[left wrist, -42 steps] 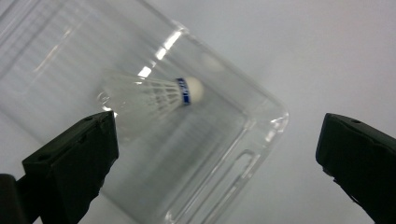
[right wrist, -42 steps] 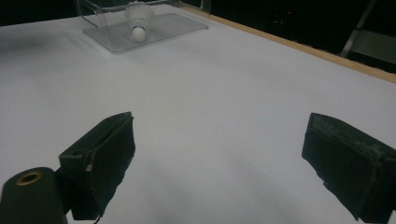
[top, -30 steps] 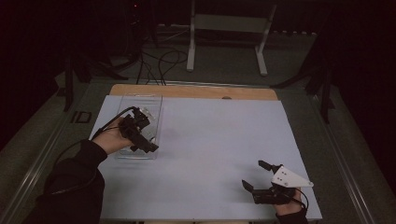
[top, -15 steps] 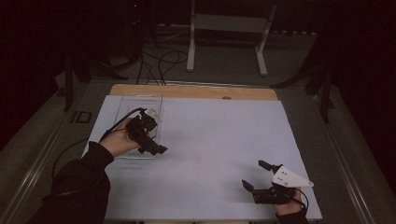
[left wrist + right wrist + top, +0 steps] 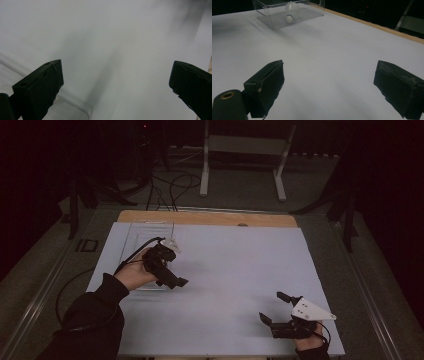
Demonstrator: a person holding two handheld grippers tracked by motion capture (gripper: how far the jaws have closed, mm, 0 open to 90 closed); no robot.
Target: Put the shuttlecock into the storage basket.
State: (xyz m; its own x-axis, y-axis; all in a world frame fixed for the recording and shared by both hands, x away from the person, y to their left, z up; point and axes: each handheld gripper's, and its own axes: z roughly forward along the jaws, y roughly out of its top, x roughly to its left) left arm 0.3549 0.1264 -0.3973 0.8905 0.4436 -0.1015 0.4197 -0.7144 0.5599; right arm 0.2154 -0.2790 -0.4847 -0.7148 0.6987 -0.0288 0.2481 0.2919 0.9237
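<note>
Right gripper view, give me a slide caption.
Open right gripper faces a white feathered shuttlecock in a clear plastic box.

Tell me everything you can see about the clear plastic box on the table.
The clear, shallow rectangular plastic box stands open-topped on the pale sheet covering the table, at its far left side. Its walls are low and see-through. A white feathered shuttlecock lies inside on its floor, rounded cork end toward the right gripper's camera. In the high view the left gripper hovers at the box's near edge.

We see a table (image 5: 210, 217) with a wooden far edge, nearly all covered by a pale sheet (image 5: 235, 270). On the sheet's far left lies a clear plastic tray (image 5: 135, 237) — a shuttlecock (image 5: 290, 11) rests inside it.
</note>
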